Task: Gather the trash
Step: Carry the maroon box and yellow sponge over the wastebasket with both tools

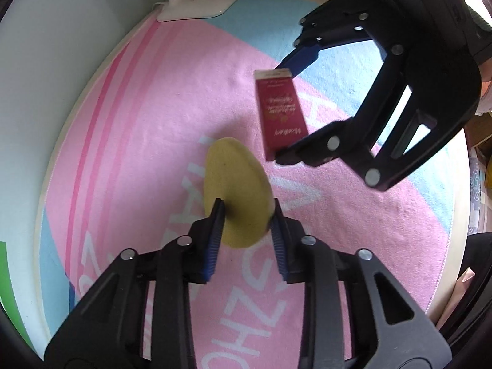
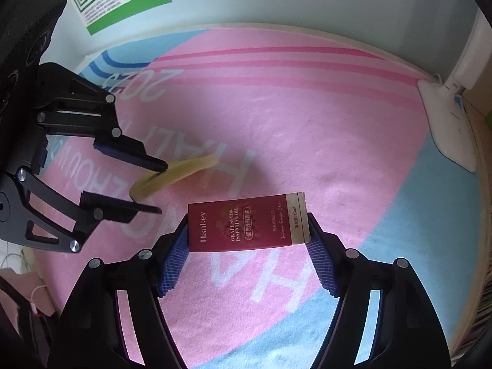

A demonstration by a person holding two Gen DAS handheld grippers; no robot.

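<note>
Red carton (image 2: 246,226) lies crosswise, its ends pressed by the right gripper (image 2: 246,236) — wide-set; left gripper (image 1: 247,215) — narrow — clamps yellow disc (image 1: 236,190) on edge over pink mat (image 2: 307,123).

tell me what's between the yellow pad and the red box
Only bare pink mat separates yellow pad from red box, clearest in the right wrist view.

Matt fuzzy cloth mat (image 2: 307,129), smooth printed card box (image 2: 246,226), perhaps spongy yellow pad (image 1: 236,190).
</note>
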